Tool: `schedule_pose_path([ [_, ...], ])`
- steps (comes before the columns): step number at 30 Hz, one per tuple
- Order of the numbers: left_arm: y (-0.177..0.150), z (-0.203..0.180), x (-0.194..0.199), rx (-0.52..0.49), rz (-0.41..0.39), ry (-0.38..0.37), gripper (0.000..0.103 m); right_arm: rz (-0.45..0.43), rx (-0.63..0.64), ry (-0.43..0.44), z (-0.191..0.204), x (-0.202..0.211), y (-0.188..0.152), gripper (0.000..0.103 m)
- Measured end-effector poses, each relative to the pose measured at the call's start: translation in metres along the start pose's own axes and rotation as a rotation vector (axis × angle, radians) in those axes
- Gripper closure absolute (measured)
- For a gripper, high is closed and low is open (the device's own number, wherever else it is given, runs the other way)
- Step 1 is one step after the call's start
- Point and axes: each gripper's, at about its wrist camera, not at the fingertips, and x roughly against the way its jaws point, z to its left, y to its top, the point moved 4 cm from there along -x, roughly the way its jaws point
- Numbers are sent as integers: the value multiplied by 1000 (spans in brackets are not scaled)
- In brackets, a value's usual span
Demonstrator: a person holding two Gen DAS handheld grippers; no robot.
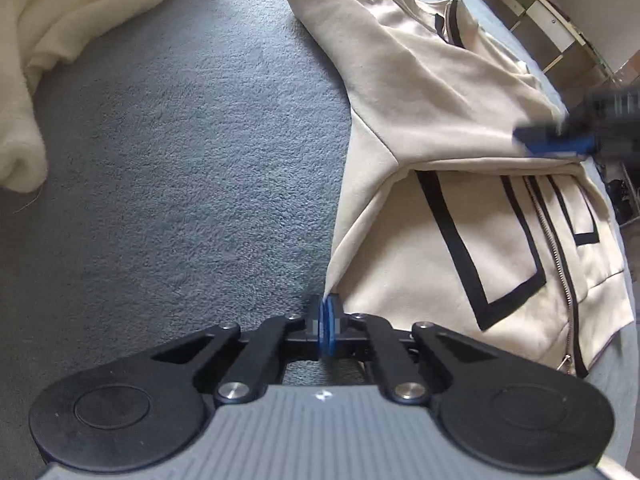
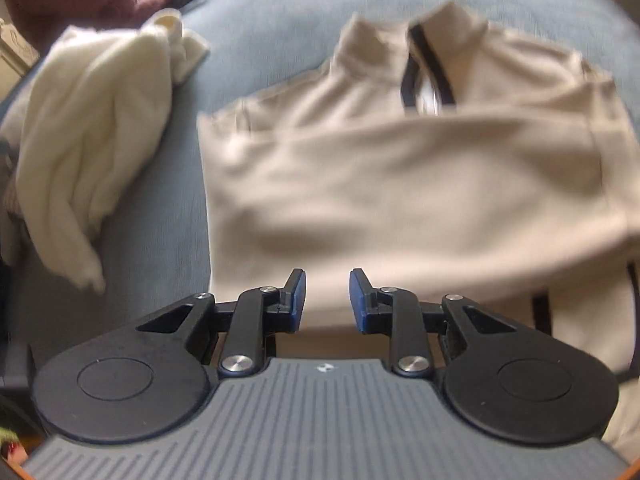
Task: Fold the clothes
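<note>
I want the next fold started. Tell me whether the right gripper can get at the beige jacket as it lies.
Probably yes. The right gripper is open and hangs over the beige jacket, with nothing between its fingers and the cloth. The white garment lies off to the side.

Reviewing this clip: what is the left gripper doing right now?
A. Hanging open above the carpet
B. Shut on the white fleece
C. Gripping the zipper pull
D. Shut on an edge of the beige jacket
D: in the left wrist view the left gripper has its jaws pressed together on an edge of the beige jacket.
</note>
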Motion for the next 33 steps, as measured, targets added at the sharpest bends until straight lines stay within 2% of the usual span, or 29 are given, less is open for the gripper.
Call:
schedule_pose_path([
  [3, 2, 11, 7, -8, 30, 37, 99, 68, 100, -15, 15, -16, -35, 80],
  [5, 13, 19, 18, -13, -1, 73, 96, 124, 187, -45, 24, -32, -58, 81],
  [9, 37, 32, 40, -26, -72, 140, 88, 162, 168, -61, 19, -34, -83, 81],
  [13, 88, 12, 38, -98, -192, 132, 86, -3, 185, -125, 8, -2, -47, 81],
  [16, 117, -17, 29, -191, -285, 112, 86, -138, 193, -246, -22, 14, -8, 81],
  [18, 129, -38, 12, -254, -306, 102, 86, -203, 191, -325, -47, 17, 13, 81],
  [21, 141, -68, -22, -332, -298, 101, 82, -230, 165, -375, -84, 5, 31, 81],
  [24, 137, -65, -45, -295, -264, 149, 75, -199, 133, -394, -118, -19, 37, 81],
  [26, 138, -66, -41, -295, -272, 162, 74, -191, 104, -358, -136, -30, 35, 81],
  [30, 147, -68, -21, -307, -303, 172, 74, -243, 93, -328, -137, -3, 40, 82],
  [33, 166, -63, -29, -221, -275, 156, 74, -273, 109, -342, -153, 9, 44, 82],
])
